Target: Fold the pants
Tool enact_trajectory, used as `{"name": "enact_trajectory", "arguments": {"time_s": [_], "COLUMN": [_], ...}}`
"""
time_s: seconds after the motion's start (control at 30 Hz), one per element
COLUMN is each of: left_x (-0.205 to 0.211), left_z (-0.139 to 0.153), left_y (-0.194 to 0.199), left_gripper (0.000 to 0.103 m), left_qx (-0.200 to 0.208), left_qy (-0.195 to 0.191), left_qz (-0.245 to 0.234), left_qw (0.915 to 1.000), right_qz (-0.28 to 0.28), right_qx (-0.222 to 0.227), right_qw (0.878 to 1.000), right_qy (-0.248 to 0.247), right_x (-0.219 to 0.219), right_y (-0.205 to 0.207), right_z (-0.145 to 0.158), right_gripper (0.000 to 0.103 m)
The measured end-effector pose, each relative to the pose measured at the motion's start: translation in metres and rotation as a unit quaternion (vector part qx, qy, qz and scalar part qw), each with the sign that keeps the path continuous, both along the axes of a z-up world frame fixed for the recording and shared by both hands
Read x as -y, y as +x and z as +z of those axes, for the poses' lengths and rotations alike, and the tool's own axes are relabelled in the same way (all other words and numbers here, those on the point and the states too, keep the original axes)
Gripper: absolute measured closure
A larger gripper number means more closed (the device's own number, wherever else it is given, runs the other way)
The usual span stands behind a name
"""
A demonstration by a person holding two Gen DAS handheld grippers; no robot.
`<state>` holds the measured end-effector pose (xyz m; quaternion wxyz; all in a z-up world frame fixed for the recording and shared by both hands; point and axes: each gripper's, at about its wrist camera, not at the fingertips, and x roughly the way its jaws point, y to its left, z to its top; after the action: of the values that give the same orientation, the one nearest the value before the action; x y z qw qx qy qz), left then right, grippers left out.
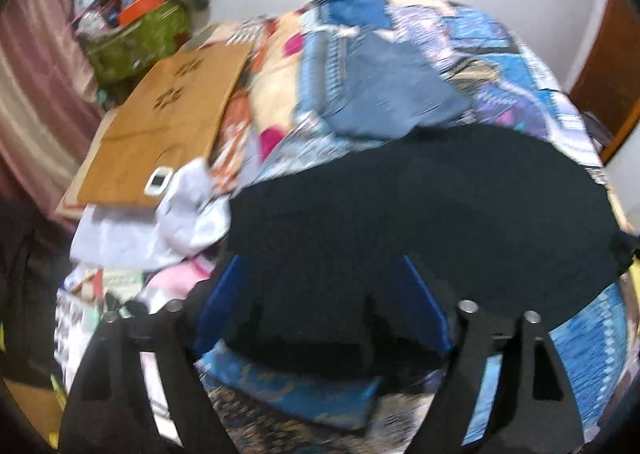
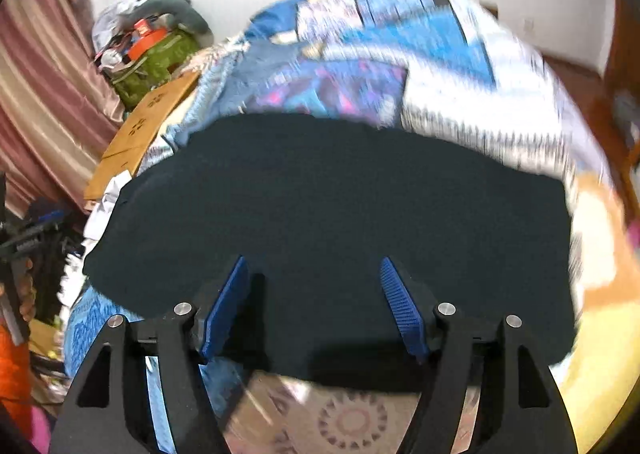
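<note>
Pants lie flat as a dark slab across the patterned bed, mid-frame, while left gripper and right gripper hover with jaws spread, gripping nothing, seemingly between folds.

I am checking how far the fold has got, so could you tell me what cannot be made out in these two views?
- Left wrist view: motion blur smears the dark pants; no seams or fold edges readable.
- Right wrist view: the pants' near edge lies behind the right gripper.
- Left wrist view: the small white device on the cardboard is too small to identify.
</note>
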<state>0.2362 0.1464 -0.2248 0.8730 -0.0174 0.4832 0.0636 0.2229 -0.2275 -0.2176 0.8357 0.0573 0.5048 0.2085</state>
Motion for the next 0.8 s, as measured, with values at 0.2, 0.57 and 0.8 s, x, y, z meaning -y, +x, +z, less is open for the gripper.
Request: {"name": "enact_trajectory", "arguments": {"time_s": [0.2,0.57,0.8], "left_x": [0.066,0.157,0.179], "left_z": [-0.005,-0.034,-0.036], "left_y": [0.04,0.073,0.085], "left_gripper": [0.017,0.017,0.017], "left_qx": [-0.011,-0.03,-0.03], "left_qy": [0.013,0.051,0.047], "left_qz": [-0.075,-0.163,-0.182], "left_qw": [0.997,0.9849,0.9818], "right_qz": [-0.021,-0.178,-0.258], "right_qx": [0.031,-0.033,-0.084], "right_qw": [0.999,0.976,0.944], "right_qy": [0.024,0.124,0.187], "right_x": [0.027,0.128,0.159], "right_y": [-0.036,-0.052,-0.055], "right_z": [0.016,-0.005,-0.042], "right_gripper": [0.037,0.033,0.033]}}
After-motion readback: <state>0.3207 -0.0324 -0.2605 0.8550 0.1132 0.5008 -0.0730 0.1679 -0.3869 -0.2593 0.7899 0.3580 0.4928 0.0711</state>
